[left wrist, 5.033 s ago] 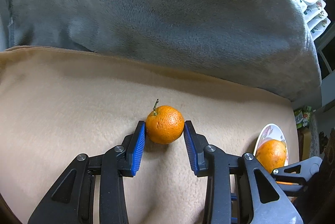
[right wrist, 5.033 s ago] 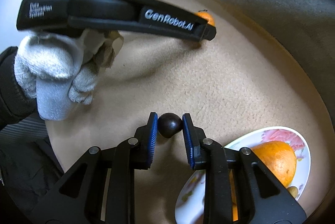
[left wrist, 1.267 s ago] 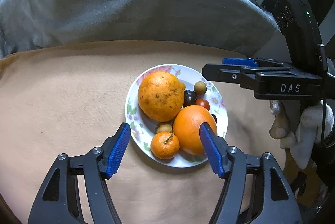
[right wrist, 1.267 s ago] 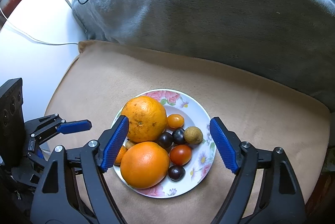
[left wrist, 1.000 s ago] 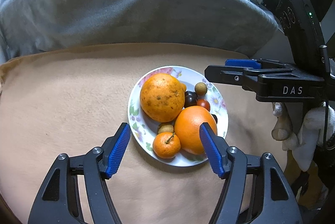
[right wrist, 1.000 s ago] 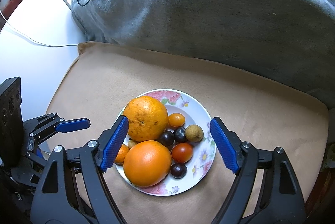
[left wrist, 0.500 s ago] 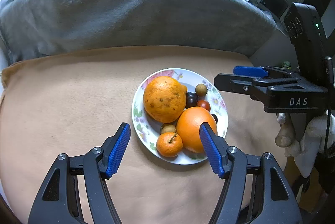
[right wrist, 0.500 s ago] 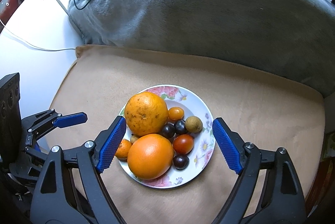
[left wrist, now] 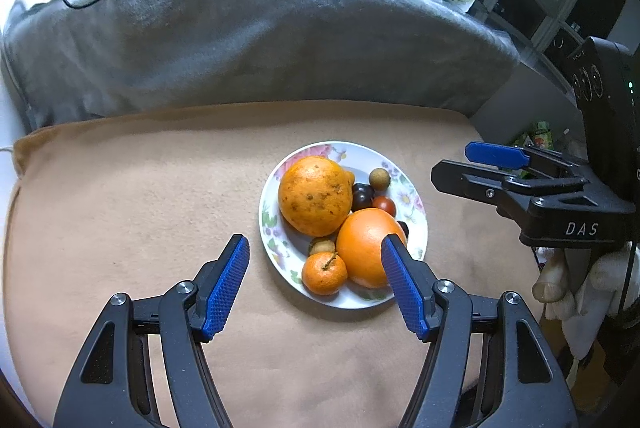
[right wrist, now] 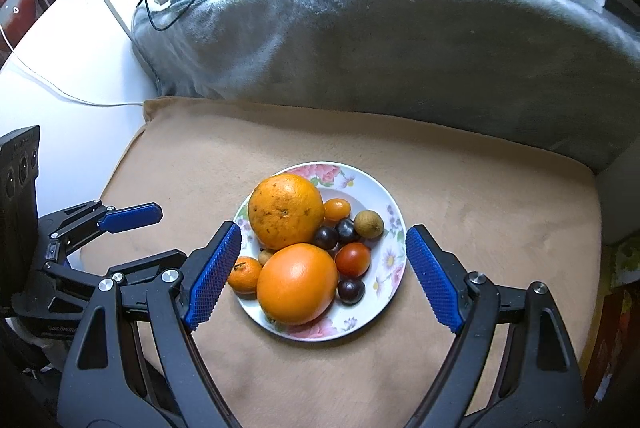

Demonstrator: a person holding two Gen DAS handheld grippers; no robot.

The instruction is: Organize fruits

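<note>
On the tan blanket (right wrist: 480, 188), pretty much dead centre, the floral plate (right wrist: 384, 196) is parked with all the fruit piled on it; the spotty orange (right wrist: 286, 210) is at the plate's far-left side, the smooth orange (right wrist: 297, 284) at its near side, and the mandarin (left wrist: 324, 274) is perched right at the plate's near-left rim; the small stuff, a red tomato (right wrist: 353, 259), dark plums (right wrist: 326, 237) and a brown longan (right wrist: 369, 224), is crammed toward the plate's right half. No loose fruit can be seen off the plate, so the job looks basically done.

The left gripper (left wrist: 314, 286) is held above the plate's near edge, jaws spread wide with nothing between them; same deal for the right gripper (right wrist: 322, 278), spread wide and empty, floating over the plate.

What could still go wrong, probably: the blanket is soft, so the plate could be tipped if its rim gets bumped by a jaw; the mandarin is so close to the rim that a nudge could roll it off; the little round ones could be scattered if the big oranges get shifted.
</note>
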